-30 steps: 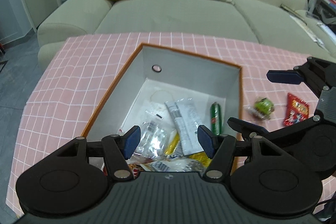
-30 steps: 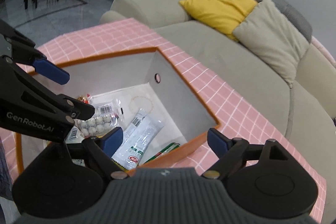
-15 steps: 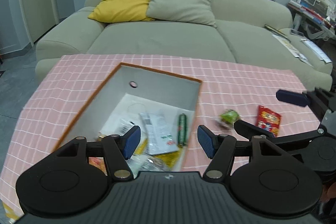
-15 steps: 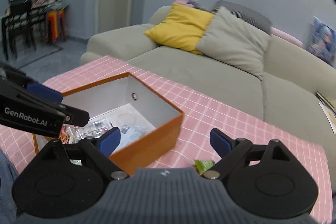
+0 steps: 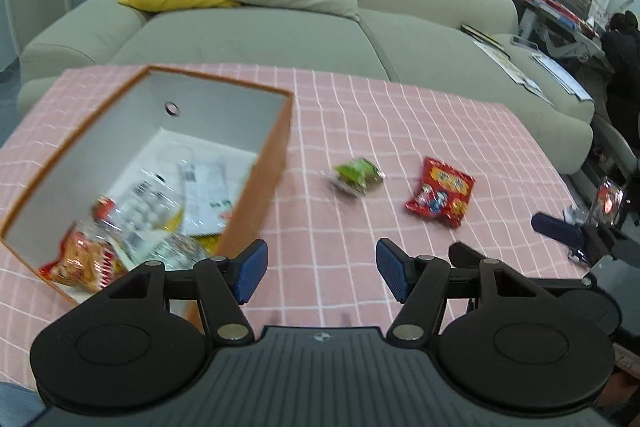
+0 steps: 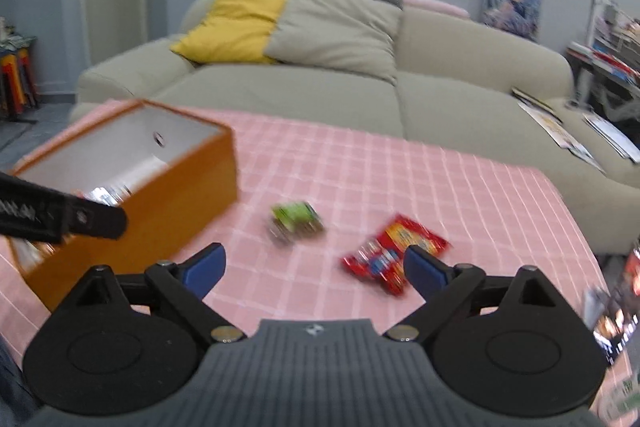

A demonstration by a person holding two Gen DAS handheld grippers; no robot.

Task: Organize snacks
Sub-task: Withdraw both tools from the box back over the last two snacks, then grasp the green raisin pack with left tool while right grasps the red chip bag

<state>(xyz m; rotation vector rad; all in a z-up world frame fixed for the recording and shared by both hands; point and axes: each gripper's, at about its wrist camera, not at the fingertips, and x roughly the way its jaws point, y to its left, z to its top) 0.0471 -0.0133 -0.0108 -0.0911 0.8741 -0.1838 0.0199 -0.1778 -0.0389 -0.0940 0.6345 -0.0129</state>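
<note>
Left wrist view: left tongs (image 5: pixel 318 269) are spread apart, grasping nothing, above the pink checked counter (image 5: pixel 360 131). Right tongs (image 6: pixel 314 273) are likewise released and unloaded. Beyond them lie a green snack packet (image 5: pixel 357 175) and a red snack packet (image 5: pixel 440 191), apart from each other. To the left stands the orange box (image 5: pixel 260 187), containing several snack packets (image 5: pixel 136 223). Farthest back is a sofa (image 5: pixel 280 27).

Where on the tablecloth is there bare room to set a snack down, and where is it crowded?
Bare cloth runs along the sofa-side edge of the tablecloth, and between the orange box and the green packet. A narrower strip separates that packet from the red packet. The near half of the box floor is piled with wrappers; only its far end shows bare.
</note>
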